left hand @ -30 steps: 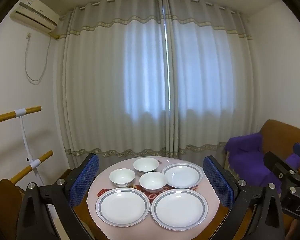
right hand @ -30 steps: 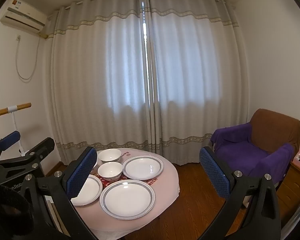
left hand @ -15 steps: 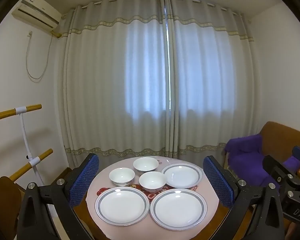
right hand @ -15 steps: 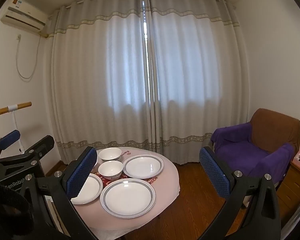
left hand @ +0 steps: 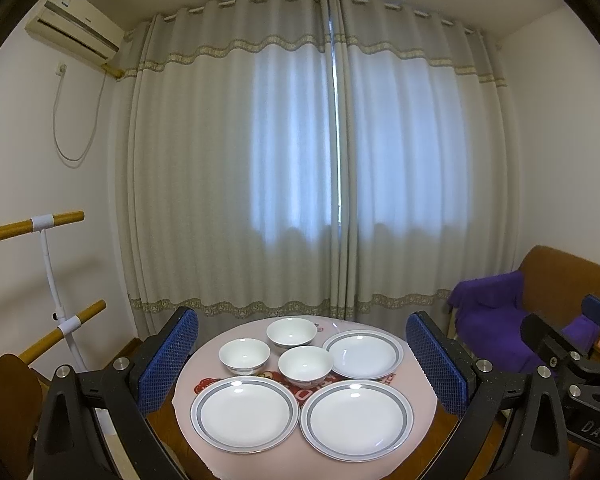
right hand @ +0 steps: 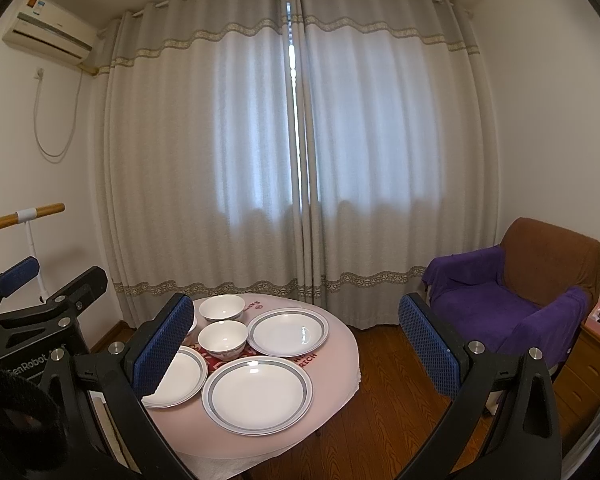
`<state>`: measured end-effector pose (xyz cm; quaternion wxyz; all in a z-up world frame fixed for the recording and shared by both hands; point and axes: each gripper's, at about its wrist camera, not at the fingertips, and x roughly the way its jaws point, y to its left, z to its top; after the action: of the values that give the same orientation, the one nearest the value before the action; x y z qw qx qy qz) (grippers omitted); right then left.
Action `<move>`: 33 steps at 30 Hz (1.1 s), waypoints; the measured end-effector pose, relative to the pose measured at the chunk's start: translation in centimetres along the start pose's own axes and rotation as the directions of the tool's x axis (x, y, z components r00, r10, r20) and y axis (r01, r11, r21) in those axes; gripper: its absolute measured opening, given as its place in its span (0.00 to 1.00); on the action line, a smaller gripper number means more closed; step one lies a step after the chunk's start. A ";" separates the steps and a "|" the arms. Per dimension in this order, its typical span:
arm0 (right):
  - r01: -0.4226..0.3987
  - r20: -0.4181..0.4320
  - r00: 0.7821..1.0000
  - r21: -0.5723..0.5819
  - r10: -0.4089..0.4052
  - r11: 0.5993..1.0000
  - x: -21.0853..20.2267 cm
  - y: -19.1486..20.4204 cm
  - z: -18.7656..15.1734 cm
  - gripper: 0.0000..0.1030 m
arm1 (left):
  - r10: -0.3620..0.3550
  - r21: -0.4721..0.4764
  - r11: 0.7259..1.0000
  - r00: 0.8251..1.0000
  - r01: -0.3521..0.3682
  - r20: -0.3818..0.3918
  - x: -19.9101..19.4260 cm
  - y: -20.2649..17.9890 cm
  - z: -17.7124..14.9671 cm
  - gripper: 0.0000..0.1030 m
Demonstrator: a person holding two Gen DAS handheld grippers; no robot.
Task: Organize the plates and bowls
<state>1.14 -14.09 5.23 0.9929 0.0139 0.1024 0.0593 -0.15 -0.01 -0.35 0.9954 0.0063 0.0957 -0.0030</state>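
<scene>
Curtains (left hand: 332, 160) are covering the whole back wall, with an armchair (right hand: 540, 280) sitting off to the right and a small round worktop (left hand: 420, 392) with a pink cloth standing in front.

Everything to be sorted is sitting on that worktop: three plates and three bowls, all separate, nothing stacked yet. Two plates (left hand: 244, 414) (left hand: 357, 419) are lying side by side at the near edge, the third plate (left hand: 363, 353) is sitting further back on the right. The bowls (left hand: 244, 356) (left hand: 292, 332) (left hand: 305, 366) are clustering in the middle and back left.

It all looks like glazed ceramic, so I'm guessing stiff, slick and chippy if knocked together. Plates are lying flat, so I'd be pinching a rim edge and tilting it up; bowls look easier, one finger inside and one outside the wall.

Left gripper (left hand: 302, 356) is hovering well back from the worktop, looking roughly level across it, jaws standing wide apart with nothing between them. Right gripper (right hand: 292, 340) is doing the same just to its right, jaws also spread wide and holding nothing, pointing more past the worktop's right edge toward the floor (right hand: 392, 380). Neither is touching any dish.
</scene>
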 end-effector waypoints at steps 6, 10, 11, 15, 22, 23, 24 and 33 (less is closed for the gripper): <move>0.000 0.002 1.000 0.001 0.000 1.000 0.1 0.2 0.1 1.00 | -0.005 -0.001 1.000 1.000 0.005 0.001 -0.1 0.0 0.0 1.00; 0.000 0.001 1.000 0.001 0.000 1.000 0.1 0.1 0.1 1.00 | -0.006 0.000 1.000 1.000 0.006 0.005 -0.3 0.0 0.0 1.00; 0.001 0.002 1.000 0.001 -0.001 1.000 0.1 0.1 0.1 1.00 | -0.006 -0.001 1.000 1.000 0.006 0.005 -0.3 0.0 0.0 1.00; 0.000 0.001 1.000 -0.002 0.000 1.000 -0.2 0.6 0.1 1.00 | -0.007 0.001 1.000 1.000 0.007 0.005 -0.3 0.1 0.0 1.00; 0.001 0.001 1.000 -0.001 -0.001 1.000 -0.2 0.7 0.1 1.00 | -0.003 -0.003 1.000 1.000 0.003 0.004 -0.1 0.1 -0.1 1.00; -0.001 0.002 1.000 -0.002 0.001 1.000 -0.2 0.6 0.1 1.00 | -0.003 -0.004 1.000 1.000 0.003 0.004 -0.1 0.1 -0.1 0.99; 0.000 0.003 1.000 -0.002 0.000 1.000 -0.2 0.7 0.1 1.00 | -0.003 -0.004 1.000 1.000 0.003 0.005 -0.1 0.1 -0.1 0.99; 0.002 0.011 1.000 -0.004 -0.002 1.000 -0.1 0.8 -0.2 1.00 | -0.003 -0.005 1.000 1.000 0.003 0.005 -0.1 0.0 -0.1 0.99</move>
<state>0.89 -13.26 5.08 0.9935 0.0122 0.0970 0.0586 -0.22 0.04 -0.45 0.9956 0.0039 0.0933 -0.0043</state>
